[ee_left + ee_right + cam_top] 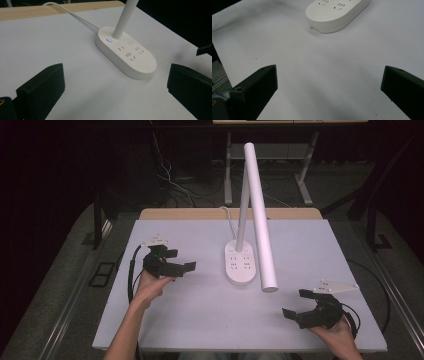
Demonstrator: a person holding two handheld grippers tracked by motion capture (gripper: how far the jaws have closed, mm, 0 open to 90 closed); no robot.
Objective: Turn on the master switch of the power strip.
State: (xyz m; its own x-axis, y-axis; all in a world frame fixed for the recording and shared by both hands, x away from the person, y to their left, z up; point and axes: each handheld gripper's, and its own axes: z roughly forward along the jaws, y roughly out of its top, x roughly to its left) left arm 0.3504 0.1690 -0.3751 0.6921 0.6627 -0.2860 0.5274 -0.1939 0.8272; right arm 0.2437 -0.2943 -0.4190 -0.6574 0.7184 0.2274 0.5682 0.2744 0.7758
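Note:
A white desk lamp stands mid-table on an oval base with socket holes on top. Its stem rises from the base, and its long tube head slopes down toward me. My left gripper rests left of the base, open and holding nothing. My right gripper sits near the front right, also open with nothing in it. In the left gripper view the base lies ahead between the jaws, with a blue-lit button beside the stem. In the right gripper view the base lies farther off.
The white table top has a wooden strip along its far edge. The lamp's white cord runs from the base over that edge. Dark floor, cables and desk legs lie beyond the table.

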